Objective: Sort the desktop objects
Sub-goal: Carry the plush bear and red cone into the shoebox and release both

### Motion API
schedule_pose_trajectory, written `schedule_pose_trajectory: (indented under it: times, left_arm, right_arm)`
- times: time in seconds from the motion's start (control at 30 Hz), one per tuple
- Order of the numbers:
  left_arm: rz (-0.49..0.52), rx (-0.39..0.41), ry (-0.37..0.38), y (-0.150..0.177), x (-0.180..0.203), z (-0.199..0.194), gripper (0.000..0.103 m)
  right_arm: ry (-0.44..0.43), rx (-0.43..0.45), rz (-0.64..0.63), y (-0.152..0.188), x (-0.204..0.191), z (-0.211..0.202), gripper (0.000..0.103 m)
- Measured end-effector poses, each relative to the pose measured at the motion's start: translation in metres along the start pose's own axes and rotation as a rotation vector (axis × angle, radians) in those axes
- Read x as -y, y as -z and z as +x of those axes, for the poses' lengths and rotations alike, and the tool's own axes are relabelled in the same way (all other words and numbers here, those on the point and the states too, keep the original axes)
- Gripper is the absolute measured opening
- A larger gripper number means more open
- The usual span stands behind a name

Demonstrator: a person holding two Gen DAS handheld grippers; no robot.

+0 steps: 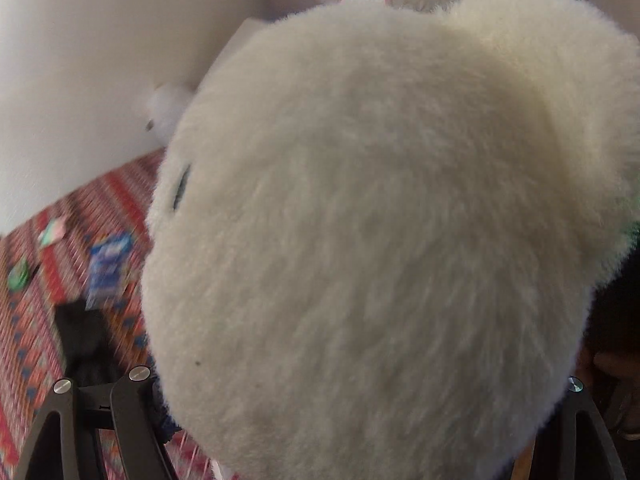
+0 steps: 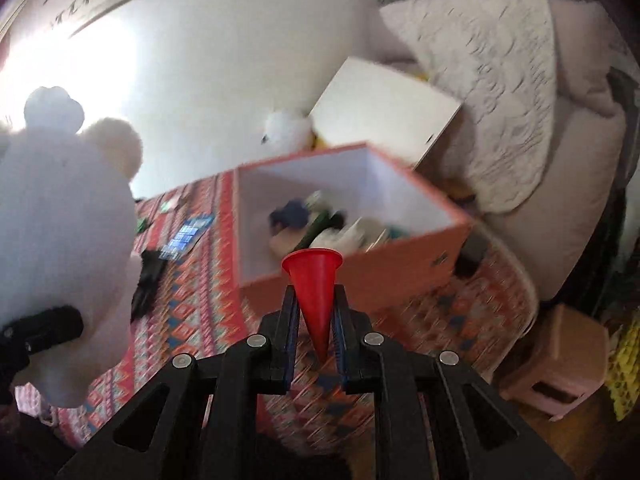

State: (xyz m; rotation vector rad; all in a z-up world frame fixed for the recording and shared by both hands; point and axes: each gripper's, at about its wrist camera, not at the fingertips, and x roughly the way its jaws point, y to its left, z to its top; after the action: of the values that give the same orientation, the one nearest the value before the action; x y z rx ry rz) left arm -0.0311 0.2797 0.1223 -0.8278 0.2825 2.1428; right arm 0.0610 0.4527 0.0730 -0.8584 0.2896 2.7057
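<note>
A big white plush bear (image 1: 380, 220) fills the left wrist view, held between my left gripper's arms; its fingertips are hidden behind the fur. The bear (image 2: 60, 220) also shows at the left of the right wrist view, with the left gripper (image 2: 36, 332) against its lower side. My right gripper (image 2: 316, 296) is shut on a red cone (image 2: 314, 284), wide end forward, held above the patterned cloth in front of the orange box (image 2: 400, 276). The box is open and holds several items.
A patterned red cloth (image 2: 200, 280) covers the table. On it lie a blue packet (image 1: 108, 268), a green item (image 1: 18, 276) and a black object (image 2: 146, 284). A small white plush (image 2: 286, 128) and a white box (image 2: 384, 108) stand behind. A pink stool (image 2: 560, 364) is at the right.
</note>
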Motion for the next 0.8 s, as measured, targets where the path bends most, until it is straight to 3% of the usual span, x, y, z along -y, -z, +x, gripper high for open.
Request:
schedule_pose_trajectory:
  times: [0.13, 0.3, 0.6, 0.8]
  left_arm:
    - [0.015, 0.037, 0.028, -0.044, 0.012, 0.020, 0.081]
    - [-0.004, 0.060, 0.039, -0.090, 0.013, 0.058, 0.081]
    - [-0.051, -0.005, 0.029, -0.137, 0.007, 0.153, 0.081]
    - [-0.095, -0.065, 0.000, -0.139, -0.012, 0.210, 0.083]
  right_arm:
    - [0.038, 0.072, -0.020, -0.034, 0.022, 0.000, 0.016]
    - [0.061, 0.103, -0.026, -0.072, 0.044, 0.028, 0.016]
    - [0.039, 0.021, -0.038, -0.104, 0.067, 0.133, 0.016]
    - [0.014, -0.059, 0.026, -0.106, 0.083, 0.201, 0.016]
